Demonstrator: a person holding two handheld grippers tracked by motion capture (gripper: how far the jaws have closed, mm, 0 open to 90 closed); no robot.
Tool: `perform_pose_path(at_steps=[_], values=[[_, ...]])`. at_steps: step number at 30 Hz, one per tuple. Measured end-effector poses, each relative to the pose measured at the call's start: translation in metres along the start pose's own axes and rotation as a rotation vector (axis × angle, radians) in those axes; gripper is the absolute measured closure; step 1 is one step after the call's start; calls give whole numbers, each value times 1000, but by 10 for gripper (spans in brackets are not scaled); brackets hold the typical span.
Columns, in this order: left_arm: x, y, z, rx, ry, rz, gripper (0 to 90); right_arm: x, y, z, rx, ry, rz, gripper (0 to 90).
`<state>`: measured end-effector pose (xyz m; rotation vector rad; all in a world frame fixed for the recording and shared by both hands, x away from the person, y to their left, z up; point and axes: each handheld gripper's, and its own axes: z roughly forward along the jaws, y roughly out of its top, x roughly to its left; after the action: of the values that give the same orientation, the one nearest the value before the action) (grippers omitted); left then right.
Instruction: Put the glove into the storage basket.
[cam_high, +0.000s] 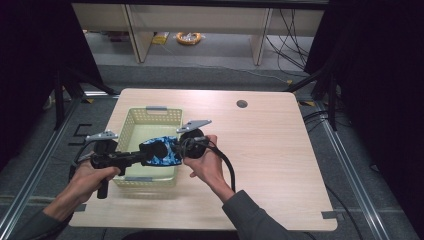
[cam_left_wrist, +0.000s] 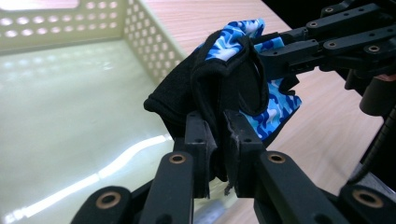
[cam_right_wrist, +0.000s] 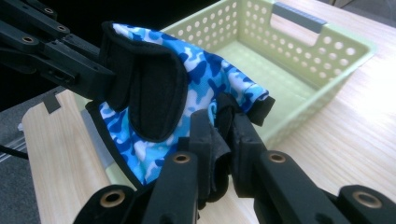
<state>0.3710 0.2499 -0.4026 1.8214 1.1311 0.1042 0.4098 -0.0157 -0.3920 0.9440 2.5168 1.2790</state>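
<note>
A blue camouflage glove with black trim hangs in the air over the near right part of a pale green perforated basket. Both grippers pinch it from opposite sides. My left gripper comes in from the left and is shut on the glove's black edge. My right gripper comes in from the right and is shut on the other edge of the glove. In the left gripper view, the basket's floor lies below the glove.
The basket sits on the left half of a light wooden table. A round cable hole is in the table's far part. A cable trails from the right gripper over the table. Shelving and cables stand beyond the far edge.
</note>
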Motion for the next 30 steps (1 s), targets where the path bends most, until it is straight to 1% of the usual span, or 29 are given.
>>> perform_pose_path(at_steps=[1,2,3,5,6,7,8,10,11,12,13,14,15,16,17,18,19,20,22,24,25,26,28,29,30], values=[[3,-1,0,0,5,-4,803,0,1,5,-6,-3,-5,817],[5,-2,0,2,13,-9,803,1,2,9,5,-6,-1,817],[8,-3,-1,4,16,-12,803,2,3,13,6,-5,-8,817],[14,-5,-1,10,27,-22,803,3,4,21,6,-4,2,817],[17,-5,0,10,28,-29,802,3,5,23,24,-2,3,817],[19,-6,0,9,28,-35,802,4,5,28,15,-3,10,817],[22,-7,0,9,33,-38,802,3,6,30,24,-4,0,817],[26,-9,1,17,34,-44,802,4,6,35,32,0,5,817],[28,-10,2,20,38,-45,802,4,6,37,46,-2,5,817],[30,-11,3,24,42,-48,802,4,5,41,39,-7,2,817],[31,-12,4,27,47,-53,802,5,5,44,43,-8,24,817],[33,-13,5,30,48,-56,802,5,5,45,68,-7,27,817],[35,-14,5,34,48,-57,802,6,5,48,80,-10,46,817],[35,-15,6,31,59,-60,802,5,4,51,85,-12,36,817],[37,-16,7,42,59,-60,802,5,4,55,82,-13,42,817],[38,-16,8,48,62,-63,802,4,4,57,95,-16,37,817],[40,-17,9,52,62,-63,802,6,3,60,112,-24,59,817],[42,-18,10,58,68,-65,802,6,3,62,121,-23,64,817],[45,-20,11,71,71,-73,802,5,2,68,127,-23,57,817],[48,-21,13,80,69,-80,802,5,1,73,144,-30,71,817],[50,-21,14,86,70,-81,802,5,1,75,159,-30,70,817],[51,-22,15,89,71,-85,802,2,1,80,140,-19,27,817],[54,-22,15,101,79,-87,802,3,1,84,160,-19,32,816],[54,-22,15,101,79,-87,802,2,1,86,163,-21,23,816],[55,-22,16,104,80,-92,802,3,2,88,171,-20,23,816]])
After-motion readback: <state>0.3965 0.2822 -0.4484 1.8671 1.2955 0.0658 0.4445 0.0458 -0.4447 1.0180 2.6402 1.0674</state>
